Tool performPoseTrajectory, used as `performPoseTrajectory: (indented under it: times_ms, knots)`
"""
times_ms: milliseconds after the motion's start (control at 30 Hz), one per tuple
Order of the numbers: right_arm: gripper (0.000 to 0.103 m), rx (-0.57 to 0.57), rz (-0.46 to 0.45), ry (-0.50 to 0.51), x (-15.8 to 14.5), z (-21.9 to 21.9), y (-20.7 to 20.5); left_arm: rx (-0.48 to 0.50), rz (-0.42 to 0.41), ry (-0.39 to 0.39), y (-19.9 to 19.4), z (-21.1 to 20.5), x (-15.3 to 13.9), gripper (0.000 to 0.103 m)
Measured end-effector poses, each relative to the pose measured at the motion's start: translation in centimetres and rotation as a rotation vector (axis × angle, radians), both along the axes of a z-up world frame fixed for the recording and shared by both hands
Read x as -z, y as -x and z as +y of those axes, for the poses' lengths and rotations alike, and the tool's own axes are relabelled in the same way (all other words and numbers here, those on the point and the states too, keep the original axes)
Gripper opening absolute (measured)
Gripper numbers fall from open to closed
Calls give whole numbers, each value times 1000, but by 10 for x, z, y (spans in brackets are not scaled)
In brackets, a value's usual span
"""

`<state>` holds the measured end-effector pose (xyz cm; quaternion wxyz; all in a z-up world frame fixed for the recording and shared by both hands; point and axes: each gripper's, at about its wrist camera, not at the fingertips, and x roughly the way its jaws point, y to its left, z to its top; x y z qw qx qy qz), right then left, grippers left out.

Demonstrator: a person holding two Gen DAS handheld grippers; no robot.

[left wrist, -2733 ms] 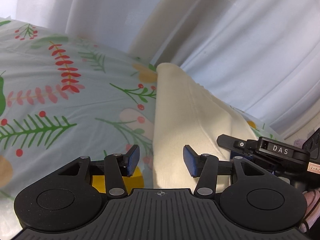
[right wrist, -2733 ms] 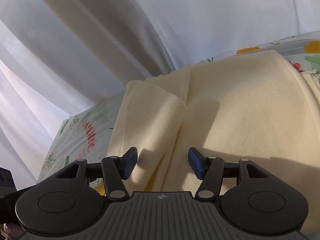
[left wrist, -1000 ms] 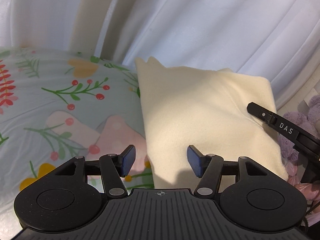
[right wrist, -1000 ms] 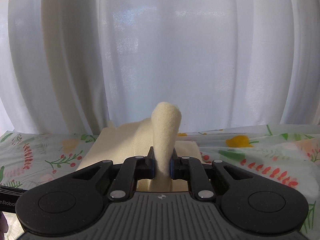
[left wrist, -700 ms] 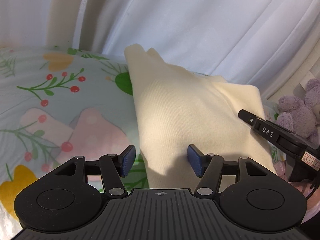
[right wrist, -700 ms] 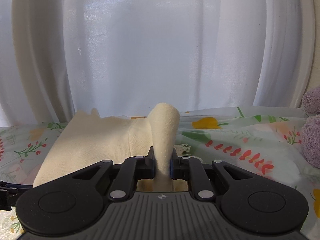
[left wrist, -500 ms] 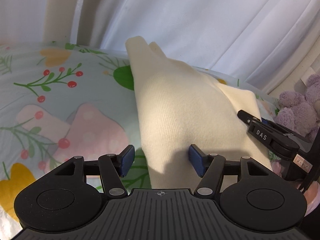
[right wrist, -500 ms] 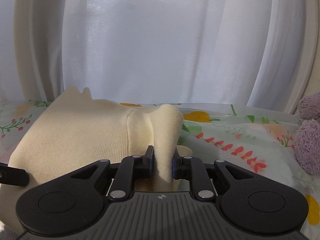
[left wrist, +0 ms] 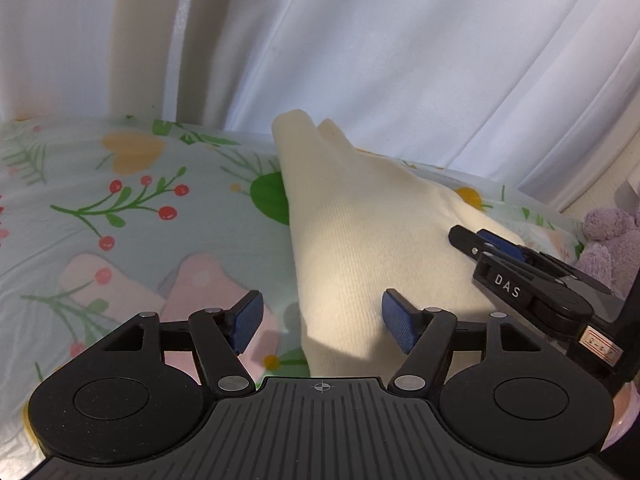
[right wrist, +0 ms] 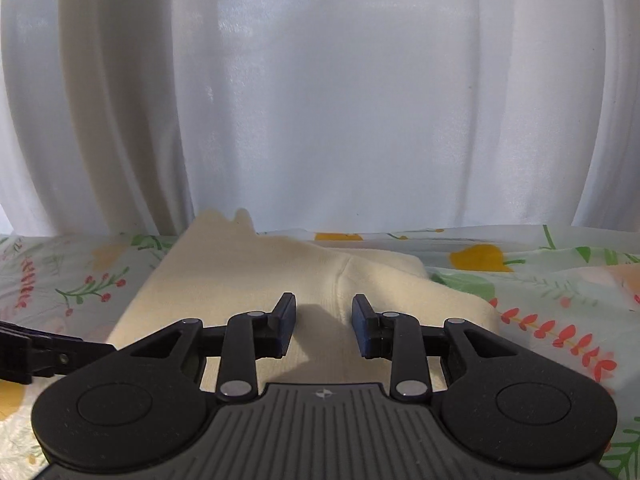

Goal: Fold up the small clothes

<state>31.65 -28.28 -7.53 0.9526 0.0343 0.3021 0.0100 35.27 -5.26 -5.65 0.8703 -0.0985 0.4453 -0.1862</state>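
A cream knit garment [left wrist: 360, 240] lies folded on the floral bedsheet [left wrist: 120, 220]. My left gripper [left wrist: 322, 318] hovers over its near left edge, jaws opening, pads clear of the cloth. The right gripper [left wrist: 520, 276] reaches in from the right over the garment's far side. In the right wrist view the same garment [right wrist: 240, 276] lies flat with a seam ridge running toward the right gripper [right wrist: 323, 320]. Its jaws are opening, with cloth below the gap and no pad pressing on it. The left gripper's tip [right wrist: 24, 352] shows at the left edge.
White curtains [right wrist: 320, 100] hang close behind the bed. A purple plush toy [left wrist: 612, 240] sits at the right beside the garment. Floral sheet [right wrist: 560, 280] stretches to either side of the garment.
The right gripper let go of the raised cream fold it was pinching and sank; the fold now lies flat. The left gripper's jaws widened slightly and it shifted along the garment's edge.
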Motion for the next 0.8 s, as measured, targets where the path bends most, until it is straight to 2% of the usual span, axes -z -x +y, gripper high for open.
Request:
performPoseTrajectory:
  times_ms: [67,133,200,433,667,733,800]
  knots:
    - [36,85,-34,15,11,-11,0,11,0,9,-1,-1,1,77]
    - [37,206,-38,-77,20,-29,5,13,2,15,-2,-3,4,77]
    - [38,262,-44,-189,26,-45,11,11,5,21,-2,-5,6,77]
    - [38,294,-45,-294,21,-60,26,13,14,15,-1,-6,10,78]
    - [38,244,-30,-253,21,-61,64,12,26,25,-3,-6,10,78]
    - [40,253,-7,-220,18,-62,76,16,36,37,-1,-3,11,78]
    - [41,260,21,-239,15,-69,86,35,51,62,3,4,9,78]
